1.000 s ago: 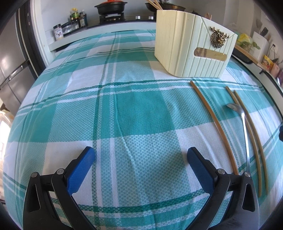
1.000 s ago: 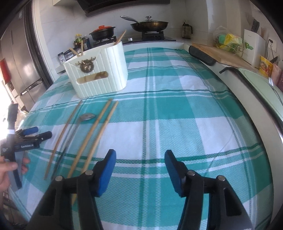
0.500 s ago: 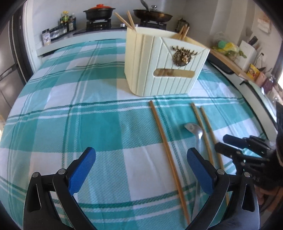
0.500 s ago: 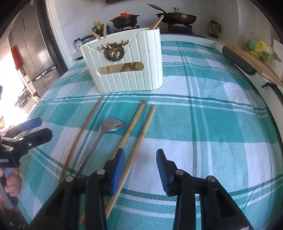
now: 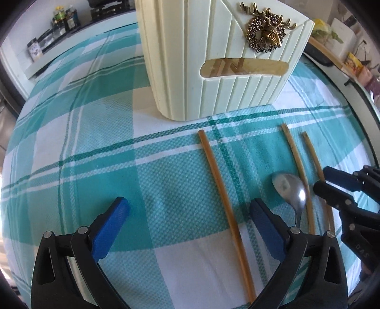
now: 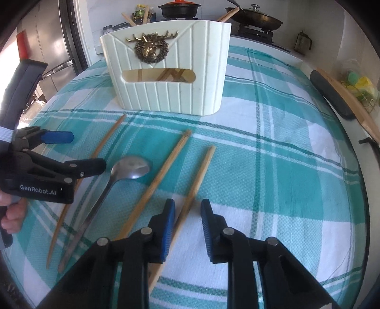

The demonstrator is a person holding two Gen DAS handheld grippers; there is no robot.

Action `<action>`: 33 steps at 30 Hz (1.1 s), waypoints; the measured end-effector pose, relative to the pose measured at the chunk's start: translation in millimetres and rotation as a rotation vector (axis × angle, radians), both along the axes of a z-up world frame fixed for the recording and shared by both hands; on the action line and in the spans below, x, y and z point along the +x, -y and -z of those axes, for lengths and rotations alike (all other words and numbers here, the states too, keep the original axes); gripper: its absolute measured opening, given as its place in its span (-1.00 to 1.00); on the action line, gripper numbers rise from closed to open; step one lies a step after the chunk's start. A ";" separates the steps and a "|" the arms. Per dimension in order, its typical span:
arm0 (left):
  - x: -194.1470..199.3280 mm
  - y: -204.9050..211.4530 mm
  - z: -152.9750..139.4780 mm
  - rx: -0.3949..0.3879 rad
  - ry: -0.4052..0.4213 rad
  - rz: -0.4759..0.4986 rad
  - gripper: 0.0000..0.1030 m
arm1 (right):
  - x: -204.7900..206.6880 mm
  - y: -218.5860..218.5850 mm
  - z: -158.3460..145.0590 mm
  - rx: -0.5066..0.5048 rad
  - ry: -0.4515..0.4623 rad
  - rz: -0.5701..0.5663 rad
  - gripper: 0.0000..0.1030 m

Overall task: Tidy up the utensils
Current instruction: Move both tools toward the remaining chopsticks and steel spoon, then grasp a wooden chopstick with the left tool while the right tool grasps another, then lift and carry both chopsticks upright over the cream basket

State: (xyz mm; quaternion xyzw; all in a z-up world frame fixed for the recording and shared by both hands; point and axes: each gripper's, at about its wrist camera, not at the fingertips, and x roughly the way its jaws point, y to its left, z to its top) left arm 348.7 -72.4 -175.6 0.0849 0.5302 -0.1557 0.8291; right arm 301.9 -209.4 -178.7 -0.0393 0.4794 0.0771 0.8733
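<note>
A cream utensil holder (image 5: 220, 59) with a brass deer badge stands on the teal plaid cloth; it also shows in the right wrist view (image 6: 171, 66) with chopsticks inside. Three wooden chopsticks and a metal spoon (image 5: 291, 190) lie in front of it. My left gripper (image 5: 187, 225) is open, low over the cloth, with the leftmost chopstick (image 5: 223, 192) between its fingers. My right gripper (image 6: 187, 223) is open but narrowed around the rightmost chopstick (image 6: 197, 180), not clamped. The spoon (image 6: 128, 168) and the middle chopstick (image 6: 161, 173) lie between the two grippers.
A stove with a pot (image 6: 179, 9) and a pan (image 6: 256, 20) stands behind the table. Jars (image 5: 59, 26) sit at the back left. A cutting board (image 6: 351, 99) and a dark handle lie along the right counter. A fridge (image 6: 47, 47) is at the left.
Both grippers moved forward toward the holder and lower. The left one now straddles the leftmost chopstick. The right one has narrowed around the rightmost chopstick.
</note>
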 end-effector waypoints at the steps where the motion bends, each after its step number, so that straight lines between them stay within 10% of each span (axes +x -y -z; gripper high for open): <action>1: 3.8 2.8 -0.4 0.003 -0.005 0.008 0.91 | 7.1 -0.3 -0.2 0.006 -0.006 0.002 -0.57; 6: 9.0 13.1 -9.6 -0.009 0.013 0.034 -0.10 | 32.5 -0.1 -0.4 0.032 -0.021 0.018 -0.60; 8: 11.5 11.6 -10.4 -0.028 0.021 0.025 -0.81 | 39.1 0.9 -1.1 0.030 -0.026 0.029 -0.79; 14: 4.0 -10.4 -28.7 -0.157 0.073 -0.015 -0.93 | 40.2 13.9 -14.9 0.137 0.009 0.051 -0.86; 23: -41.7 -49.7 -125.4 -0.342 0.298 -0.045 -0.93 | -20.0 24.0 -114.7 0.265 0.259 0.008 -0.86; 33: -75.3 -69.4 -177.4 -0.421 0.436 -0.031 -0.93 | -69.1 17.4 -176.5 0.231 0.487 -0.026 -0.86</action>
